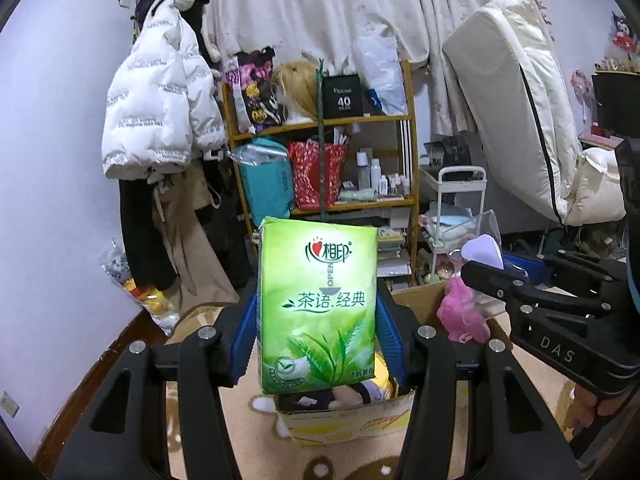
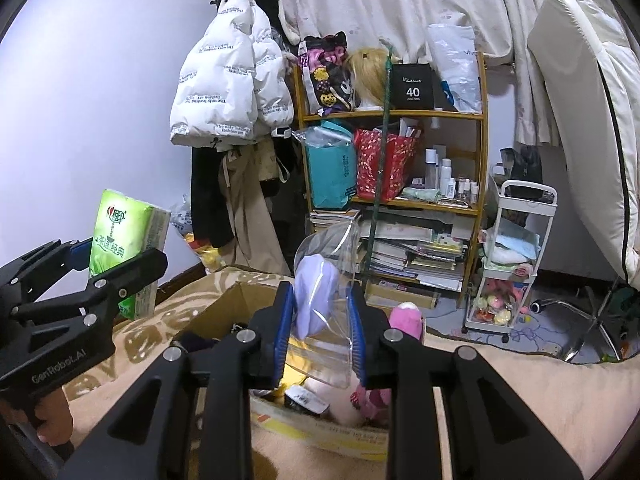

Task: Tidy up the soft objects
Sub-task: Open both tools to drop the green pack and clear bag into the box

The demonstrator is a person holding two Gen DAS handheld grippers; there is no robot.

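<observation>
Two black two-finger grippers are raised above one open brown cardboard box [image 1: 352,420] on the beige patterned carpet, each clamped on one item. The left gripper [image 1: 318,334] holds one green plastic-wrapped tissue pack [image 1: 318,304] upright between its blue pads, the pack rising beyond the fingertips. The right gripper [image 2: 320,334], level and pointing forward beside it, pinches one clear plastic pouch containing a pale lavender soft item [image 2: 320,300]; one pink plush toy [image 2: 406,320] lies in the box.
</observation>
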